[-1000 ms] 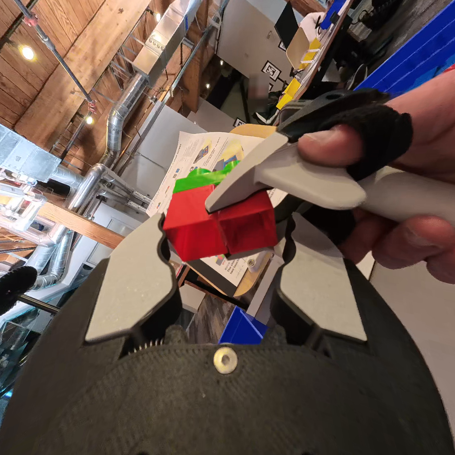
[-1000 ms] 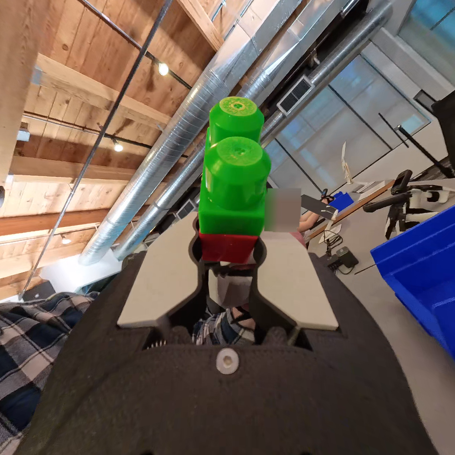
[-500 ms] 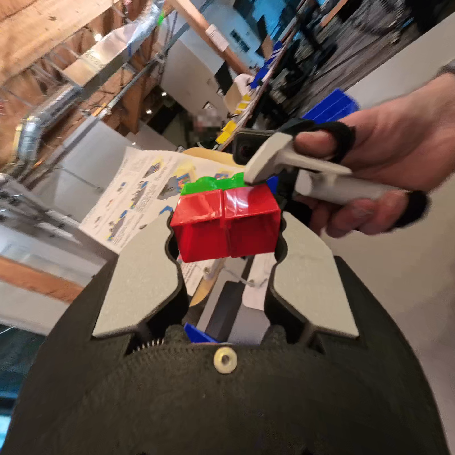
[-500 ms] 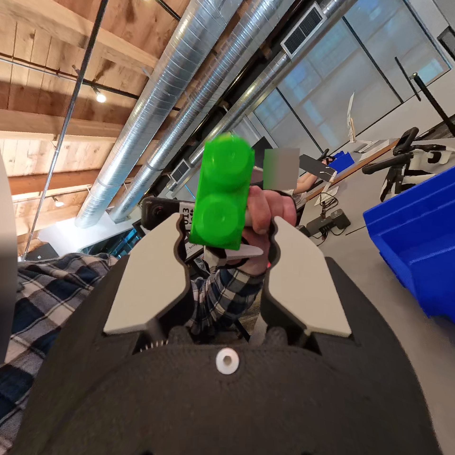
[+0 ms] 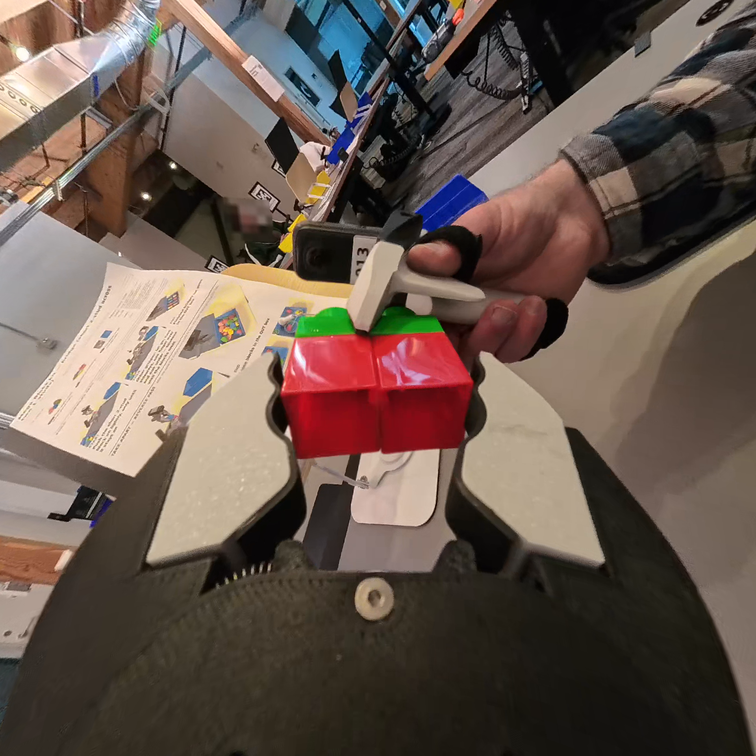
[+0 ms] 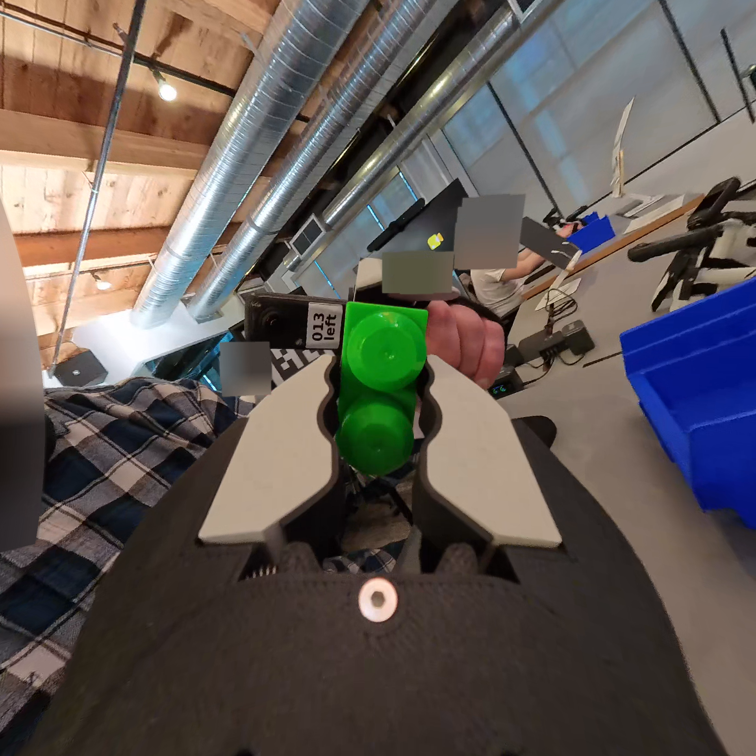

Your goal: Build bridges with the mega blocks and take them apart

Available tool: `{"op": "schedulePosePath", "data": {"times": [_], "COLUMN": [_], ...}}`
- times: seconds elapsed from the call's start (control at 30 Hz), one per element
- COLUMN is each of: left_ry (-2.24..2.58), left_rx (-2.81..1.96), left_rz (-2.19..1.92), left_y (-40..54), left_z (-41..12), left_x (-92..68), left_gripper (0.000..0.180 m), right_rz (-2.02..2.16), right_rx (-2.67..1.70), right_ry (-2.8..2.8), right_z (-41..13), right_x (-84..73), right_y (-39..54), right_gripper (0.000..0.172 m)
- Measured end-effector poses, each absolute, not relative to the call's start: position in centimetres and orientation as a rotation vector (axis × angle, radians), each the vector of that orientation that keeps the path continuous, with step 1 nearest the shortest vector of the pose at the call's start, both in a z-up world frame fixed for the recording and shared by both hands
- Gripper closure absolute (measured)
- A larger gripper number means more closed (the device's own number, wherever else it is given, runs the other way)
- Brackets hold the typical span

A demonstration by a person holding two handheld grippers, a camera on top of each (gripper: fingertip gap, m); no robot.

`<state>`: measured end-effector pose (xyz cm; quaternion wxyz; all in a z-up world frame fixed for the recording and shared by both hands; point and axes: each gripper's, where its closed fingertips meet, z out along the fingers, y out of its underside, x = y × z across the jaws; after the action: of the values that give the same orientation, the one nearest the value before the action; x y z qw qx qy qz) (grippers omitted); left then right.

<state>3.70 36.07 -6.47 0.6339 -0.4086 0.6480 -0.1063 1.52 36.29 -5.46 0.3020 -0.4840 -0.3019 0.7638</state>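
In the left wrist view my left gripper [image 5: 374, 362] is shut on the two ends of a red two-stud block [image 5: 376, 392]. A green block [image 5: 323, 325] is stuck on the red block's far side. One finger [image 5: 374, 286] of my right gripper lies across that green block. In the right wrist view my right gripper [image 6: 380, 360] is shut on the narrow sides of the green block [image 6: 382, 368], whose studs face the camera. The red block is hidden behind it. The stack is held in the air between both grippers.
A printed instruction sheet [image 5: 143, 347] stands behind the blocks. A blue bin [image 6: 695, 388] sits on the grey table [image 6: 593, 450] to the right. A hand [image 5: 532, 245] in a plaid sleeve [image 5: 675, 143] holds the right gripper. Desks and chairs lie farther off. My left and right fingertips are right by each other.
My right gripper let go of the red block, opened, and shut again on the green block. My left gripper closed on the red block's ends. Both views have tilted down from the ceiling.
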Motion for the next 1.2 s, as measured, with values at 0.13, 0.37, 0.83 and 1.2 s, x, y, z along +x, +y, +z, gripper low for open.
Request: {"op": "schedulePosePath", "data": {"times": [0.13, 0.37, 0.83, 1.2], "left_ry": [1.477, 1.508, 1.529, 1.482], "left_rx": [-0.935, -0.947, -0.991, -1.02], "left_rz": [-0.254, -0.261, -0.232, -0.285], "left_y": [36.0, 35.3, 34.2, 34.6], "left_z": [-6.4, -6.3, -5.5, -6.8], "left_x": [3.7, 3.7, 0.6, 1.0], "left_gripper": [0.097, 0.1, 0.103, 0.102], "right_rz": [2.027, 2.034, 1.748, 0.554], "right_rx": [-1.285, -1.267, -1.433, -2.048], "right_ry": [-0.797, -0.828, -0.851, -0.328], "right_z": [-5.4, -5.3, -4.9, -12.9], "right_x": [1.5, 1.6, 9.3, 38.2], "right_y": [36.3, 35.6, 37.7, 52.5], "right_gripper": [0.134, 0.134, 0.135, 0.13]}}
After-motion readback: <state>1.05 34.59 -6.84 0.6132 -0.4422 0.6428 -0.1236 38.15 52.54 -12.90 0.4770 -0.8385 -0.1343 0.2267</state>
